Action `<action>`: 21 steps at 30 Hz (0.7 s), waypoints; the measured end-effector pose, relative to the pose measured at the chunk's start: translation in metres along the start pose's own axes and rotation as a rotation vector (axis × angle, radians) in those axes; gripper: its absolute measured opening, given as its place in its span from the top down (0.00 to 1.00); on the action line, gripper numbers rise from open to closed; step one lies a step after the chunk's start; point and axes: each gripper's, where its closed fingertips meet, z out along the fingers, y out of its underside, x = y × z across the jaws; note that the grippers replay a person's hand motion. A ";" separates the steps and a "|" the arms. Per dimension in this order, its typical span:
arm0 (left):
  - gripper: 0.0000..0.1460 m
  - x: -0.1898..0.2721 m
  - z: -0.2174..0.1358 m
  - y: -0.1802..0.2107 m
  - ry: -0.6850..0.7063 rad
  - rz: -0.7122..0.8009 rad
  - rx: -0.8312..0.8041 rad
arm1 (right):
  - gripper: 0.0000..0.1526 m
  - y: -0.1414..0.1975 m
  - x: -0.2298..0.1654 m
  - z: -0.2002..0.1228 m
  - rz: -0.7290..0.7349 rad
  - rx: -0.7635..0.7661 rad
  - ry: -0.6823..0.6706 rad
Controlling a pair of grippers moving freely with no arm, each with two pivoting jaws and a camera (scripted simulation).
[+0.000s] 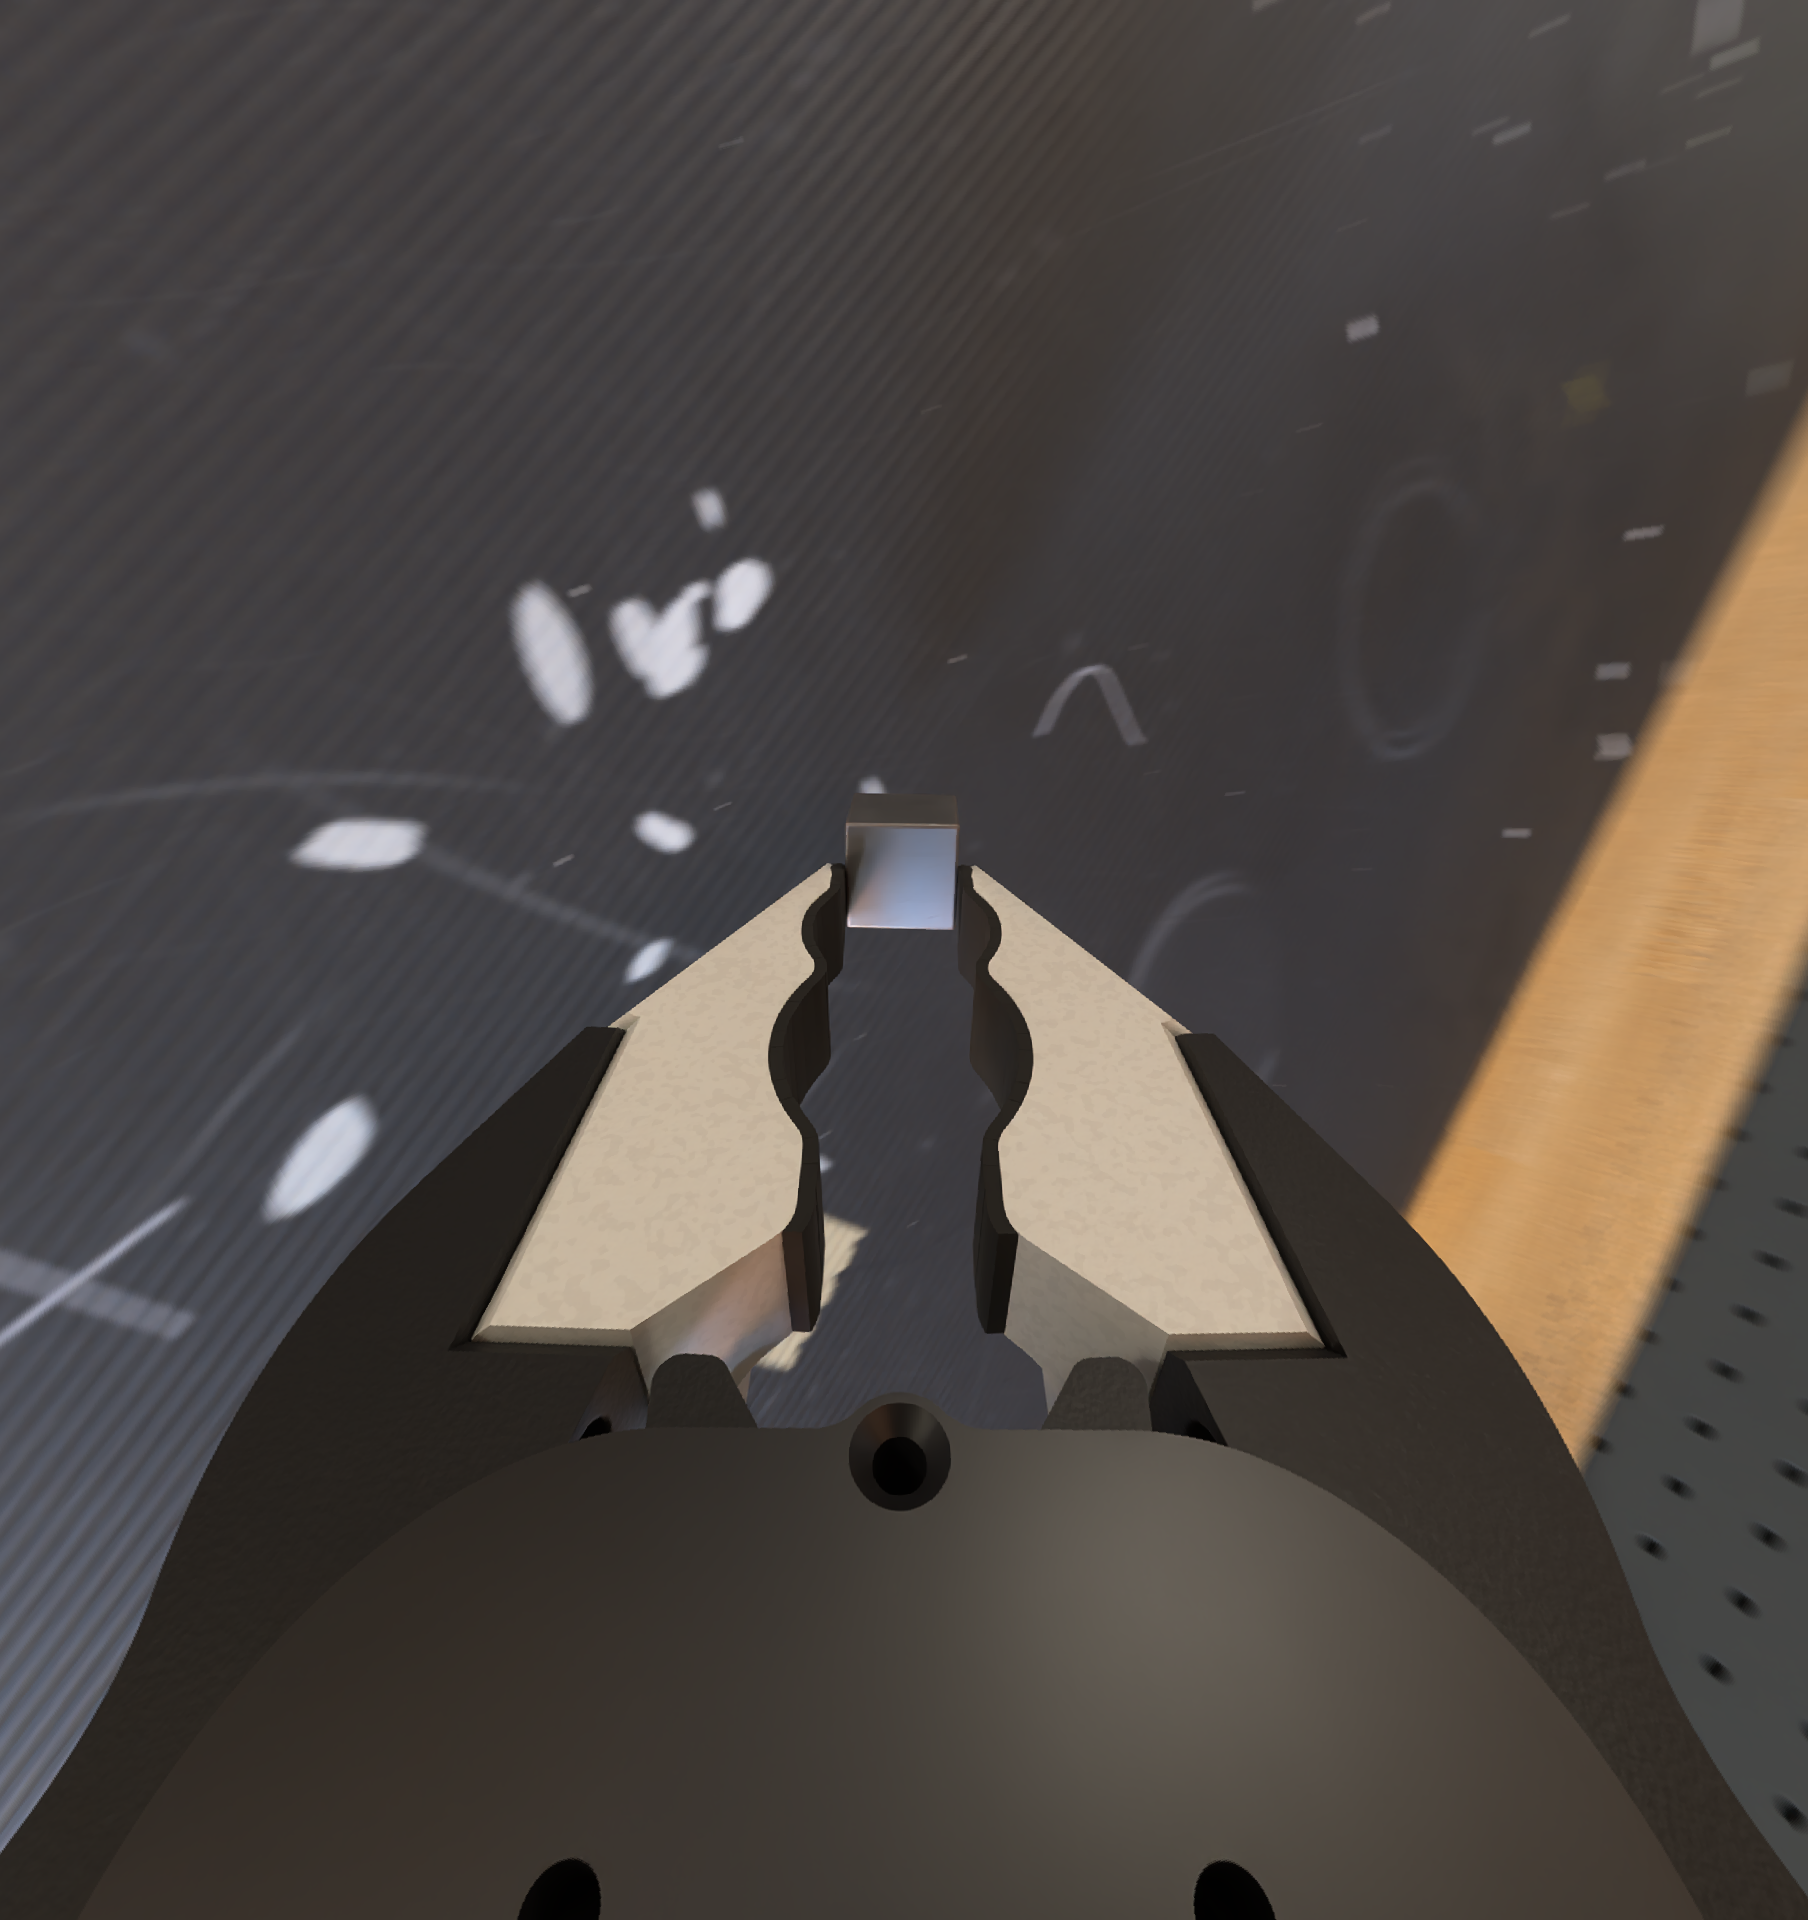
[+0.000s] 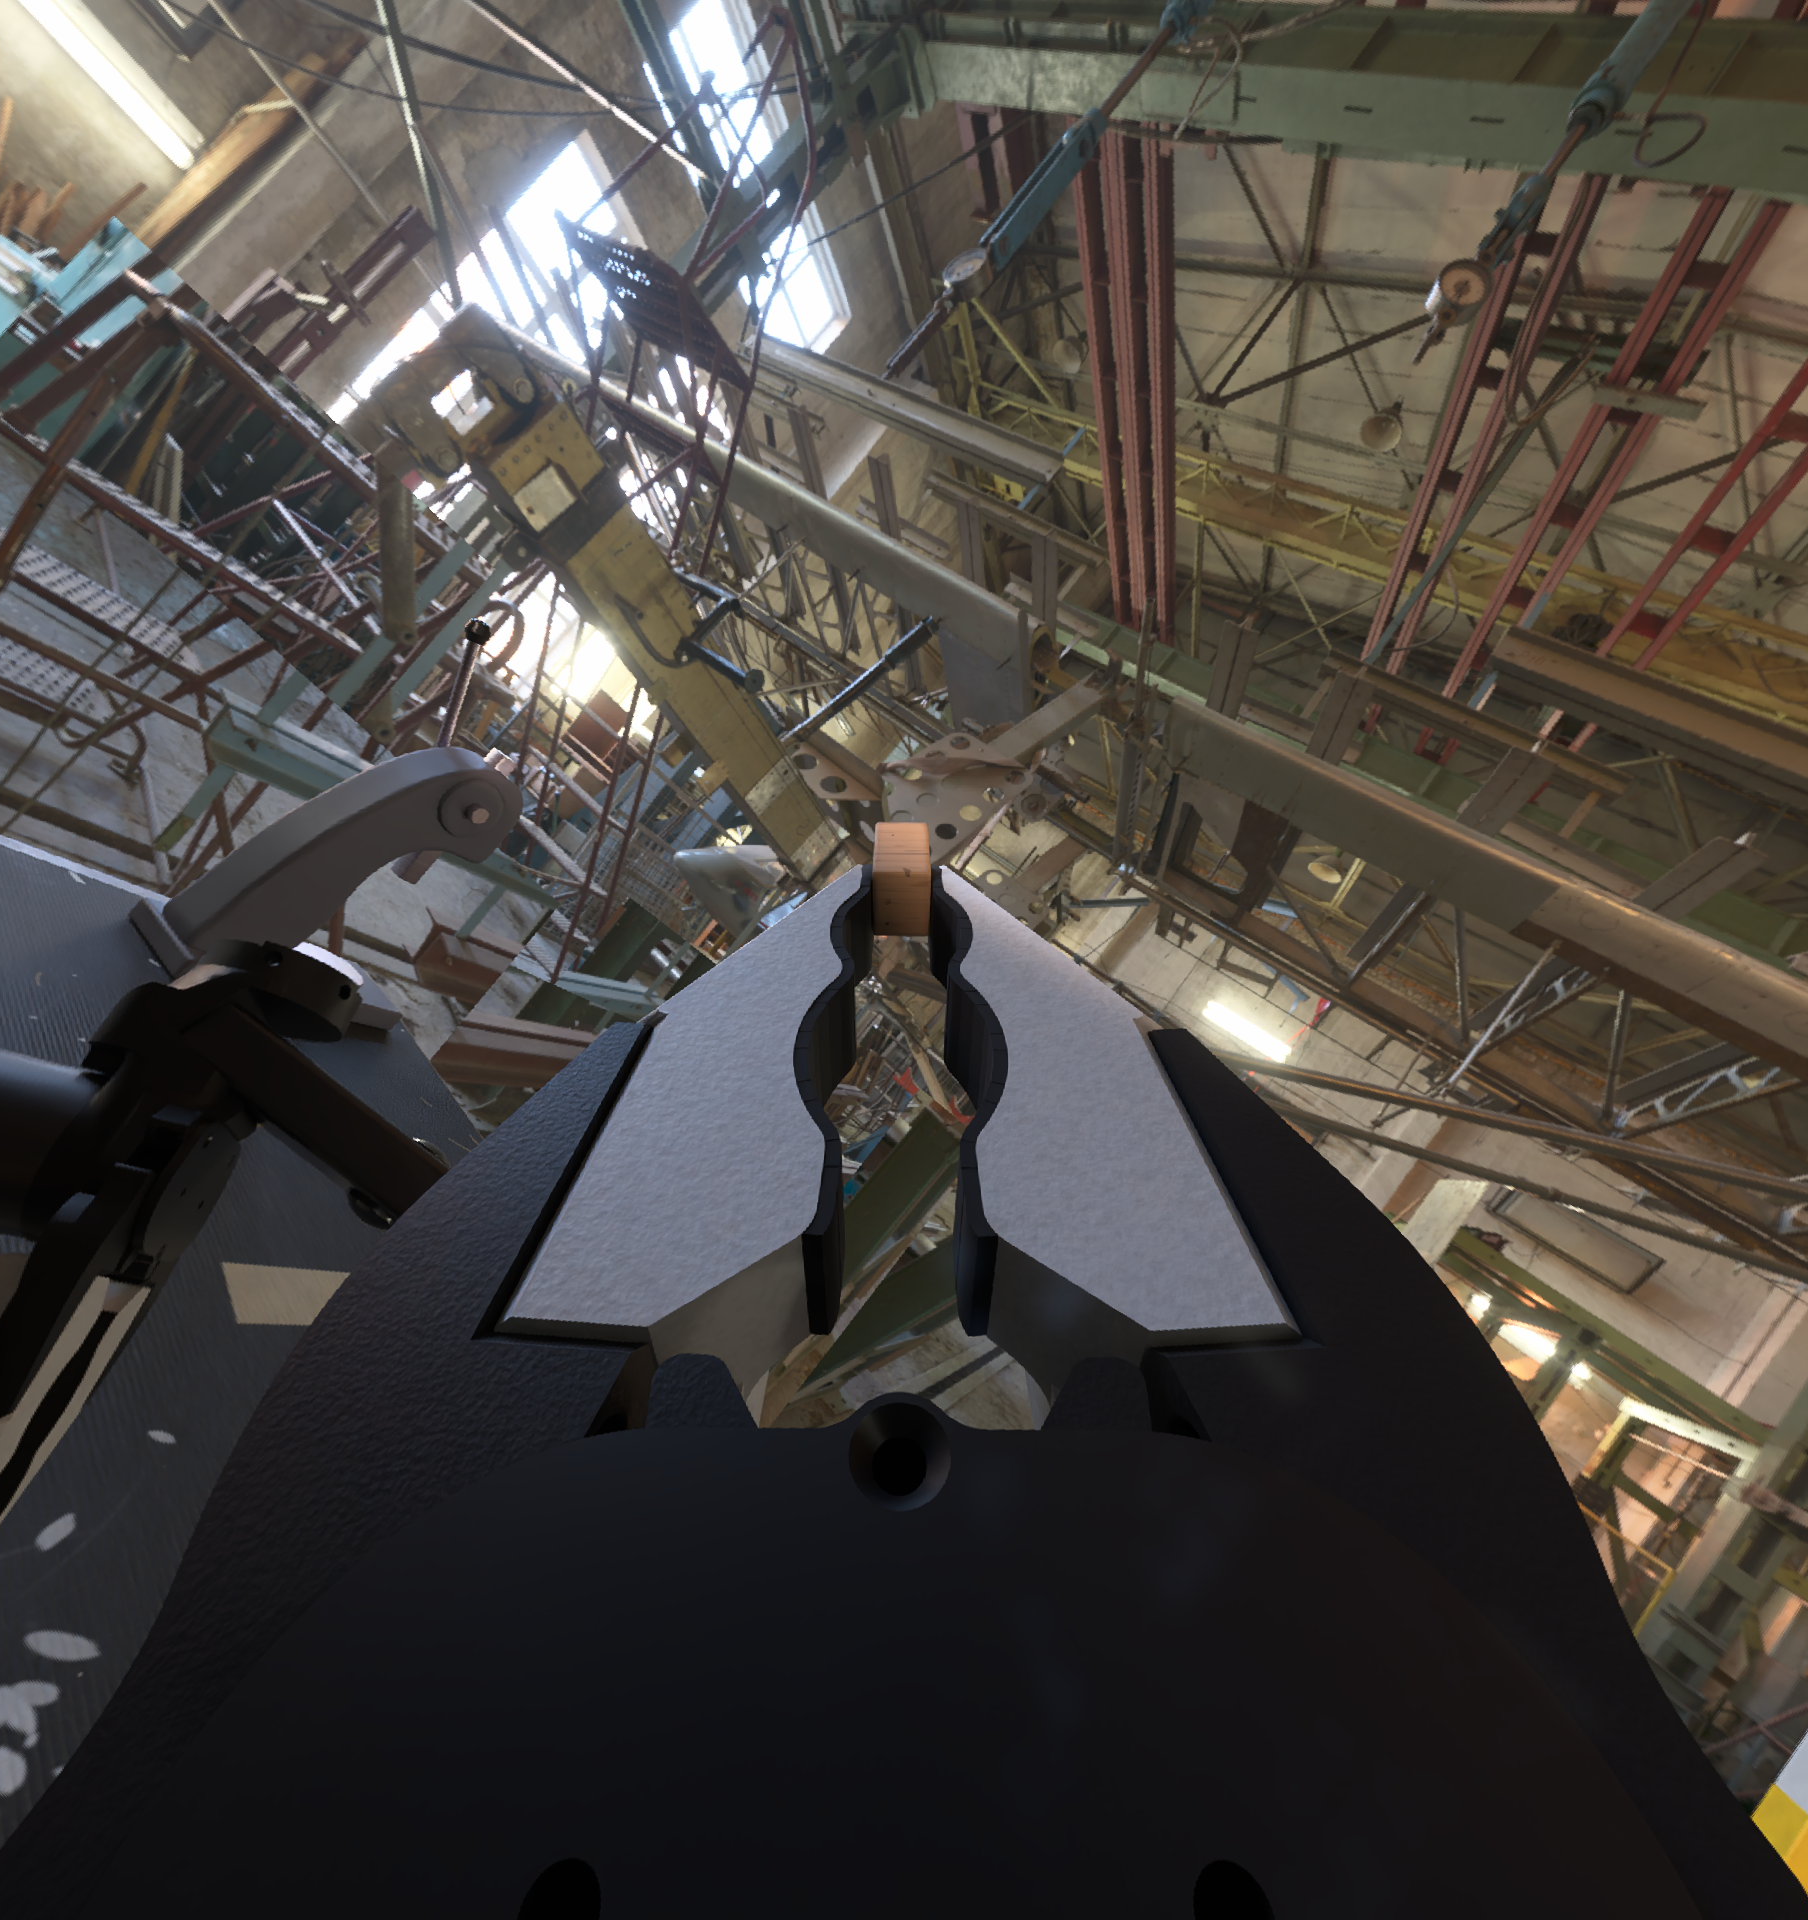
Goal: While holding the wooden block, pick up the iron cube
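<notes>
Dark, paint-flecked worktop [image 1: 360,364] below: your left hand-held gripper [image 1: 900,878] apparently pinches the iron cube [image 1: 901,875] (contact unclear); your right hand-held gripper [image 2: 900,883] clamps the wooden block [image 2: 900,878].

- Your left wrist view sits just behind the left gripper [image 1: 900,883] and looks forward along its cream-faced fingers, tilted down, close over the dark grey, white-flecked tabletop [image 1: 380,343].
- On its right side, that view reaches the tabletop's pale wooden edge strip [image 1: 1648,862], with a perforated dark panel [image 1: 1710,1455] beyond it.
- Your right wrist view sits just behind the right gripper [image 2: 900,883], tilted steeply up at the steel roof girders [image 2: 1295,436] of a factory hall.
- Only its lower left corner catches the tabletop [image 2: 6,1558], with its edge running across the left side.
- The two views share that dark flecked surface, and the left gripper's black body [image 2: 152,1101] shows close on the right wrist view's left side.
</notes>
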 end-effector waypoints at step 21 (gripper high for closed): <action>0.86 0.162 -0.068 -0.066 1.022 0.221 0.592 | 0.94 0.008 -0.013 0.009 -0.022 -0.059 -0.040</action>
